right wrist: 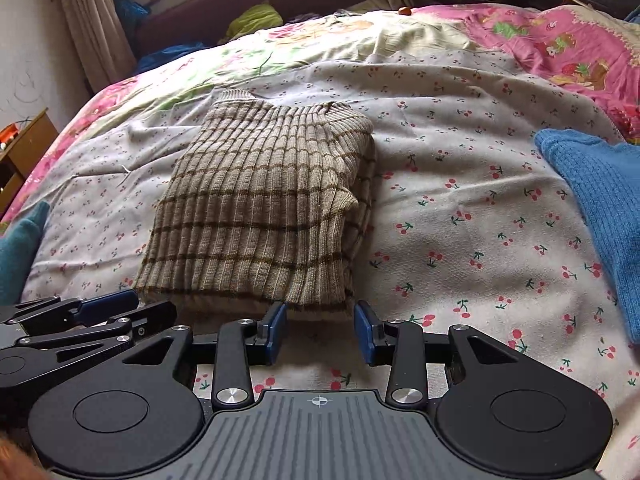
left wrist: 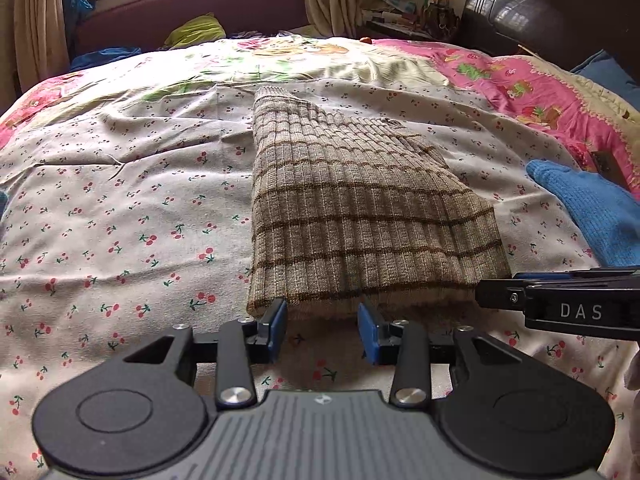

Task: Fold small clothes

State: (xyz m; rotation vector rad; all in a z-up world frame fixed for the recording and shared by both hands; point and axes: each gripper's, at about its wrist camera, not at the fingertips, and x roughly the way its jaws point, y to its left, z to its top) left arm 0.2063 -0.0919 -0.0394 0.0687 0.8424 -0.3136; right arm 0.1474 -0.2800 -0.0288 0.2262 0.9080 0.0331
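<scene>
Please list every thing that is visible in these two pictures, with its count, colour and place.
sweater: one, beige with brown stripes, folded, middle of the bed
blue knit: one, blue, right side of the bed
sheet: one, white with red cherries, under the sweater
quilt: one, pink and cream, far part of the bed
green cloth: one, yellow-green, on the purple bench below the window
curtains: two, beige, either side of the window
left hand-held gripper: black with blue pads, open, at the sweater's near edge
right hand-held gripper: black with blue pads, open, at the sweater's near edge
</scene>
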